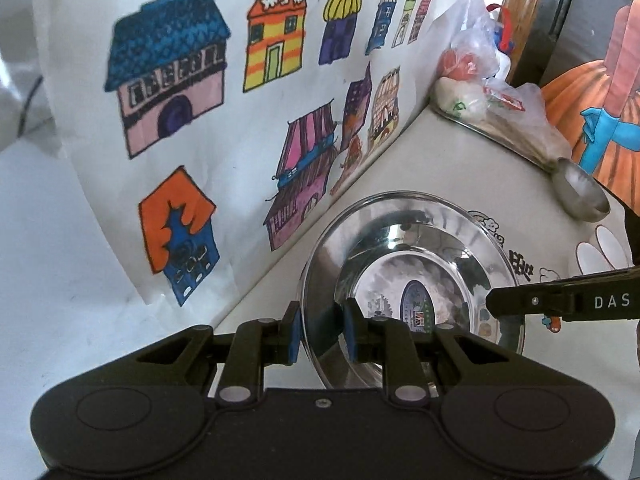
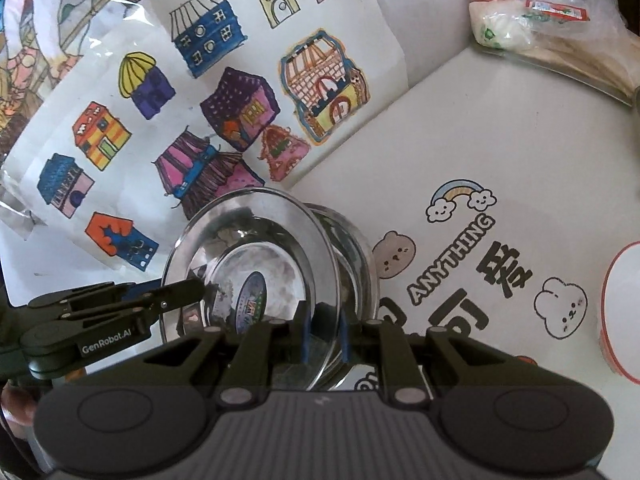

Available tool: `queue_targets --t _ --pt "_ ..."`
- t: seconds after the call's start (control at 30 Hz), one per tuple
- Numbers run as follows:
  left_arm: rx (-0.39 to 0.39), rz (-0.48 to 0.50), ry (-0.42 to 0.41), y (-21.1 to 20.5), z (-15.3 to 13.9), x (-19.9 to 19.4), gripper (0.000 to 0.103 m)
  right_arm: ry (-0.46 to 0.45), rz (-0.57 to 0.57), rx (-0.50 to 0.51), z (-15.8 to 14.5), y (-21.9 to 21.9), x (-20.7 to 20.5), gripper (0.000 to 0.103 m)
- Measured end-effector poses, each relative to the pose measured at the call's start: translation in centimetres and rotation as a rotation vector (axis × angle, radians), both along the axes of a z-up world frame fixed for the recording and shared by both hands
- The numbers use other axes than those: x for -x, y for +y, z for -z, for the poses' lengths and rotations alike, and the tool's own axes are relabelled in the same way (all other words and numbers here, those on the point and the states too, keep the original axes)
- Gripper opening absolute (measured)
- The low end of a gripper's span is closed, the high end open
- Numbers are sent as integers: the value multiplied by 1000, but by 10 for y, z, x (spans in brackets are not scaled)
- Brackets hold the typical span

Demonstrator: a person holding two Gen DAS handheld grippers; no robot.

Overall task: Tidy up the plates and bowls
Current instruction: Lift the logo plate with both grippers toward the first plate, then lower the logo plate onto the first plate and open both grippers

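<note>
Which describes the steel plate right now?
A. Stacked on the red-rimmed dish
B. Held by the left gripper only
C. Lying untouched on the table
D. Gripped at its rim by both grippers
D: the left gripper and right gripper each have jaws clamped over opposite edges of the steel plate.

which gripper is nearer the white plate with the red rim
Right. The right gripper, clamped on the steel plate's rim, faces the red-rimmed plate; the left gripper grips the far rim.

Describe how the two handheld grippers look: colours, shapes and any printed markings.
Both are matte black plastic. The left gripper has two round discs on its wide body, silver pivot pins, angled linkage arms and blue pads on its jaws. The right gripper looks alike, with a ribbed grey centre. White lettering shows: "GenRobot.AI" on the left one's side, "DAS" on the right one's.
</note>
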State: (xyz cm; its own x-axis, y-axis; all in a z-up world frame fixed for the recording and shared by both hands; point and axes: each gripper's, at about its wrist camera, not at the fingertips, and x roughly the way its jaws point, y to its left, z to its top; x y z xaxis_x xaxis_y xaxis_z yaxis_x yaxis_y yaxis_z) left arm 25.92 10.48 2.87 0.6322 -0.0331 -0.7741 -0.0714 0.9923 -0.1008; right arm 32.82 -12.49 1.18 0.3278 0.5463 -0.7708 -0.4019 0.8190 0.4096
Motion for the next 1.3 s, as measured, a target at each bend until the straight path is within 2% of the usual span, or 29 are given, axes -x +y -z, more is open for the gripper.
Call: queue_targets --t 0.57,0.83,1.1,1.3 --pt "-68 34 28 -11 7 -21 26 3 -13 57 5 8 -7 18" --pt "-102 45 25 -16 9 -24 26 -42 -46 142 -4 16 -2 19" --pt "-119 45 22 -20 9 -26 26 -52 -36 137 2 15 -3 20" --pt "-108 37 18 -18 9 -23 26 -112 -53 165 1 22 6 21"
